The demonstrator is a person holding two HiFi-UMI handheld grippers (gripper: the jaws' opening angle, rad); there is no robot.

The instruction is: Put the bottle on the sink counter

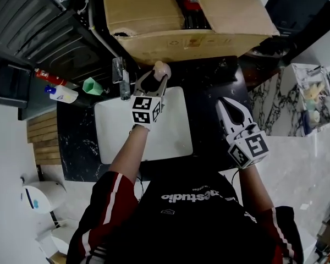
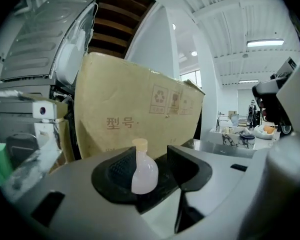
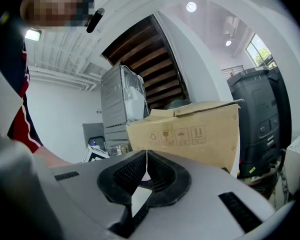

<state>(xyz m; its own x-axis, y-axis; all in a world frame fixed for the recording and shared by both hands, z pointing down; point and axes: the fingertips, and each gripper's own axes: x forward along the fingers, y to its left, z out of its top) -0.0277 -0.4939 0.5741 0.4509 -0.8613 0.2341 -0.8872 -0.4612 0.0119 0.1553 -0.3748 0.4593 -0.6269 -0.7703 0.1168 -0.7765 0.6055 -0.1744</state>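
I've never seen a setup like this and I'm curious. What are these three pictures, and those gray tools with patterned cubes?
No robot here: a person holds a gripper in each hand; the cubes belong to them. One picture looks down from a head camera; the other two cameras ride on the grippers, looking along their jaws. Below are a white sink, a dark counter and a cardboard box. The left gripper has its jaws apart around a small pale bottle, upright, not squeezed. The right gripper has its jaws together, empty.
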